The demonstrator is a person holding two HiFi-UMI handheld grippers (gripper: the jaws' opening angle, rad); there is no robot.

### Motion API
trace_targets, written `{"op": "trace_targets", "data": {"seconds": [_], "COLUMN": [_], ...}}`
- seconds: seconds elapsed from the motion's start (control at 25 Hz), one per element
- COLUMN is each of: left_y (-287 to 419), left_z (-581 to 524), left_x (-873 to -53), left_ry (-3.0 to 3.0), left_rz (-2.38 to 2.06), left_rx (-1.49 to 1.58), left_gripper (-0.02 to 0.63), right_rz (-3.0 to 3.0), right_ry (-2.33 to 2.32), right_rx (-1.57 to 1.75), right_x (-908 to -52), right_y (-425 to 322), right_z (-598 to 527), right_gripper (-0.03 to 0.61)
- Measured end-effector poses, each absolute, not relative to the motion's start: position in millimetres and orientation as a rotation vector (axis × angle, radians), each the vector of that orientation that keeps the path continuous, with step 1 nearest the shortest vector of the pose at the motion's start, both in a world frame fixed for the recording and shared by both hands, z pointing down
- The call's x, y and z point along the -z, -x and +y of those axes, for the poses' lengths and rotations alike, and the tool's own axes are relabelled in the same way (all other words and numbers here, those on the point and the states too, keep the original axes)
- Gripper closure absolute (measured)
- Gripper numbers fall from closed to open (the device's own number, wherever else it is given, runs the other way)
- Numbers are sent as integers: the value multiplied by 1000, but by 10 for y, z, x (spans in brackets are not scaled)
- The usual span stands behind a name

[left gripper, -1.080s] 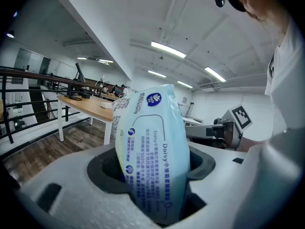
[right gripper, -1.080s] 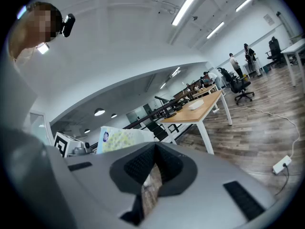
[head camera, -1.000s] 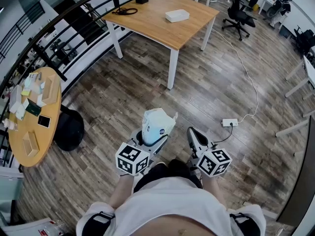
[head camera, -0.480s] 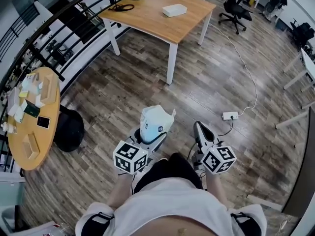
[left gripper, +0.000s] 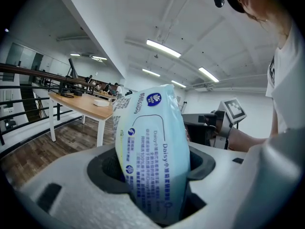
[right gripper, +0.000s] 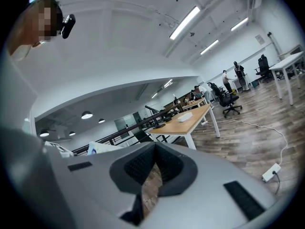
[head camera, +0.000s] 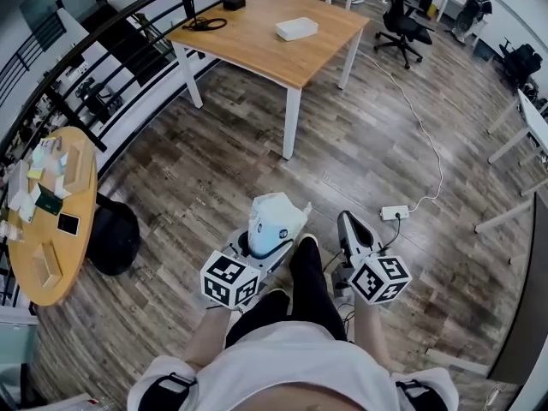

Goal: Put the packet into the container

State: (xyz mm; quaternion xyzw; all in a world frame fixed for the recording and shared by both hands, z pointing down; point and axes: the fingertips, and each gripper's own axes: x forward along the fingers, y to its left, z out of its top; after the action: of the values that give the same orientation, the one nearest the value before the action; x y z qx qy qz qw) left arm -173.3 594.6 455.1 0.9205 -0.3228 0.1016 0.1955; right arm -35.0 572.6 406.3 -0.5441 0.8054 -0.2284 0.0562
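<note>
A pale blue and white packet [head camera: 274,217] stands upright between the jaws of my left gripper [head camera: 264,247], which is shut on it. In the left gripper view the packet [left gripper: 152,147] fills the gap between the pads of that gripper [left gripper: 153,185]. My right gripper [head camera: 349,228] is held beside it at waist height, its jaws together with nothing in them [right gripper: 152,168]. A white container [head camera: 296,29] lies on the wooden table [head camera: 257,45] far ahead, also in the right gripper view [right gripper: 185,117].
Wood floor lies below, with a power strip [head camera: 395,213] and its cable to the right. A round table [head camera: 47,229] with small items and a black bag [head camera: 111,236] stand at the left. A railing [head camera: 103,50] runs along the left. Office chairs [head camera: 409,26] stand beyond the table.
The person has stepped forward: a dark-trousered leg now shows between the grippers, and the floor and side table have slid slightly back. Both grippers keep their hold and spacing.
</note>
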Motion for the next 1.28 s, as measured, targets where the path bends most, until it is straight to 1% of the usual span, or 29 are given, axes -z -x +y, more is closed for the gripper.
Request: {"op": "trace_targets", "data": {"seconds": [0.16, 0.32, 0.48, 0.8, 1.04, 1.28], "left_y": [1545, 1344, 1134, 800, 613, 510], "left_z": [5607, 5104, 4522, 3515, 3074, 2859], "left_x": [-4601, -4551, -4482, -4467, -4473, -4507], "left_ry": [-2559, -2533, -2544, -2487, -2475, -2469], "left_rz": [-922, -975, -1013, -1111, -1159, -1146], "left_rx": [-316, -321, -306, -248, -236, -264], "left_gripper": [311, 311, 311, 311, 311, 311], "right_rz": [2480, 2506, 2503, 2609, 2649, 2641], "right_ry": [1642, 1697, 1648, 1527, 1478, 1499], "right_rx": [635, 554, 635, 749, 738, 695], "right_x": [-3962, -3887, -3998, -4199, -4178, -4117], "right_y": [217, -139, -378, -617, -758, -858], "right_z": [5247, 4766, 4278, 3353, 2870, 2649], "right_gripper": [568, 568, 568, 568, 568, 568]}}
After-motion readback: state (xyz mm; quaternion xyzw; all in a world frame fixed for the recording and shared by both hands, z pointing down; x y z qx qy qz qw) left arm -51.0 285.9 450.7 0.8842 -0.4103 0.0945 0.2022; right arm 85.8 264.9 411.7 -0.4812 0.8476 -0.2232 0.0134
